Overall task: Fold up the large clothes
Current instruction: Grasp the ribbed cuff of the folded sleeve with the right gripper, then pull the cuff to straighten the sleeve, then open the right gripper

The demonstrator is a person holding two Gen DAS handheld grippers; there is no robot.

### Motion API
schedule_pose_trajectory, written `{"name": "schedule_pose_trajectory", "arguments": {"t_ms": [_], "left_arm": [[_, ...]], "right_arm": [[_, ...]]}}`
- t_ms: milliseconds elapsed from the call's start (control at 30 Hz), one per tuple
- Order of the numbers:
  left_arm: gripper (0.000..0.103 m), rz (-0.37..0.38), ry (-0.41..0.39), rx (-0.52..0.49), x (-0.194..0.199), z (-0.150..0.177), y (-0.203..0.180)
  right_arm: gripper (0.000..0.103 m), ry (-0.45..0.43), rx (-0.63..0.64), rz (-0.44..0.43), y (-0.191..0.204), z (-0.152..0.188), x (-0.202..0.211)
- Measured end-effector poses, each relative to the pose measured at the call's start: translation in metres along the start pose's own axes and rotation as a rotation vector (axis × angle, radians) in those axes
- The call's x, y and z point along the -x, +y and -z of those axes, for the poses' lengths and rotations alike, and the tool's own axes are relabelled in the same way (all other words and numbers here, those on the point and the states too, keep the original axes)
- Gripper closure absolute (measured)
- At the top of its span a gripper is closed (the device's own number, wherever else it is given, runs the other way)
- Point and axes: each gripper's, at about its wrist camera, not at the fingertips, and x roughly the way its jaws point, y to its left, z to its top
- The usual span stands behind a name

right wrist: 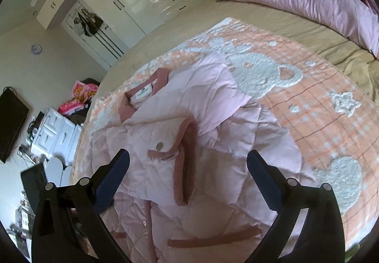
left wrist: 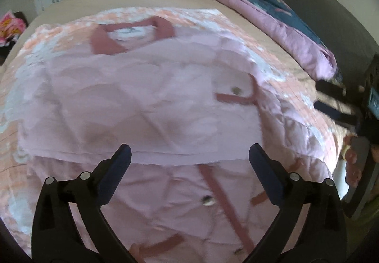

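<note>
Below both grippers' wide, empty jaws, a pink quilted jacket (right wrist: 189, 132) is spread on the bed (right wrist: 296, 33).

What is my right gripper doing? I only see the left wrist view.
Observer: The right gripper is open above the jacket, with nothing between its jaws.
Operator: What is it pointing at?
Observer: The folded flap. Its snap lies just ahead, nearer the left finger.
Operator: Anything sticking out past that flap?
Observer: Yes, a pink layer runs out from under it onto the blanket, ending beside the bear pattern.
</note>
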Motion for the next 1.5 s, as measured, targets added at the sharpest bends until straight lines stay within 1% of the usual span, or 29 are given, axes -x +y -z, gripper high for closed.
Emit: {"name": "schedule_pose_trajectory", "arguments": {"t_ms": [167, 300, 433, 567, 700, 800, 933, 967, 1000, 1033, 1067, 1100, 1133, 1167, 1200, 1267, 1333, 1433, 1500], "left_arm": [[0.009, -0.058, -0.043, 0.084, 0.015, -0.004, 0.049], [0.009, -0.08, -0.075, 0.162, 0.026, -0.003, 0.09], [0.009, -0.124, -0.11, 0.193, 0.033, -0.001, 0.117], [0.009, -0.169, -0.14, 0.202, 0.035, -0.001, 0.139], [0.009, -0.149, -0.164, 0.216, 0.033, -0.003, 0.151], [0.009, -0.133, -0.178, 0.213, 0.031, -0.003, 0.157], [0.009, -0.122, -0.172, 0.219, 0.025, -0.002, 0.167], [0.009, -0.125, -0.172, 0.22, 0.025, -0.002, 0.169], [0.009, -0.128, -0.173, 0.223, 0.024, -0.003, 0.173], [0.009, -0.129, -0.175, 0.227, 0.025, -0.004, 0.174], [0.009, -0.127, -0.179, 0.231, 0.025, -0.004, 0.176], [0.009, -0.125, -0.182, 0.234, 0.025, -0.005, 0.178], [0.009, -0.126, -0.184, 0.237, 0.025, -0.007, 0.179], [0.009, -0.125, -0.187, 0.238, 0.025, -0.008, 0.181], [0.009, -0.123, -0.189, 0.237, 0.024, -0.009, 0.181], [0.009, -0.122, -0.194, 0.238, 0.023, -0.01, 0.184], [0.009, -0.109, -0.197, 0.239, 0.02, -0.01, 0.186], [0.009, -0.107, -0.193, 0.243, 0.014, -0.011, 0.189], [0.009, -0.102, -0.195, 0.241, 0.013, -0.012, 0.189]], "right_arm": [[0.004, 0.045, 0.041, 0.013, 0.018, 0.009, -0.021], [0.004, 0.074, 0.072, 0.026, 0.031, 0.018, -0.038], [0.004, 0.097, 0.091, 0.048, 0.038, 0.025, -0.055], [0.004, 0.103, 0.094, 0.08, 0.04, 0.028, -0.071], [0.004, 0.113, 0.087, 0.099, 0.039, 0.032, -0.085], [0.004, 0.137, 0.07, 0.107, 0.035, 0.035, -0.099], [0.004, 0.155, 0.026, 0.099, 0.025, 0.04, -0.113], [0.006, 0.151, 0.028, 0.096, 0.026, 0.041, -0.114], [0.016, 0.141, 0.03, 0.09, 0.026, 0.042, -0.115], [0.022, 0.139, 0.03, 0.083, 0.027, 0.042, -0.115], [0.03, 0.136, 0.03, 0.075, 0.027, 0.043, -0.116], [0.047, 0.129, 0.041, 0.064, 0.028, 0.043, -0.116], [0.057, 0.12, 0.066, 0.045, 0.032, 0.043, -0.115], [0.075, 0.109, 0.093, 0.037, 0.037, 0.042, -0.113], [0.085, 0.09, 0.124, 0.028, 0.043, 0.04, -0.108], [0.088, 0.052, 0.195, 0.023, 0.056, 0.032, -0.099], [0.089, 0.014, 0.271, 0.031, 0.07, 0.018, -0.09], [0.089, -0.05, 0.334, 0.041, 0.081, -0.005, -0.08], [0.089, -0.076, 0.373, 0.062, 0.088, -0.023, -0.079]]}}
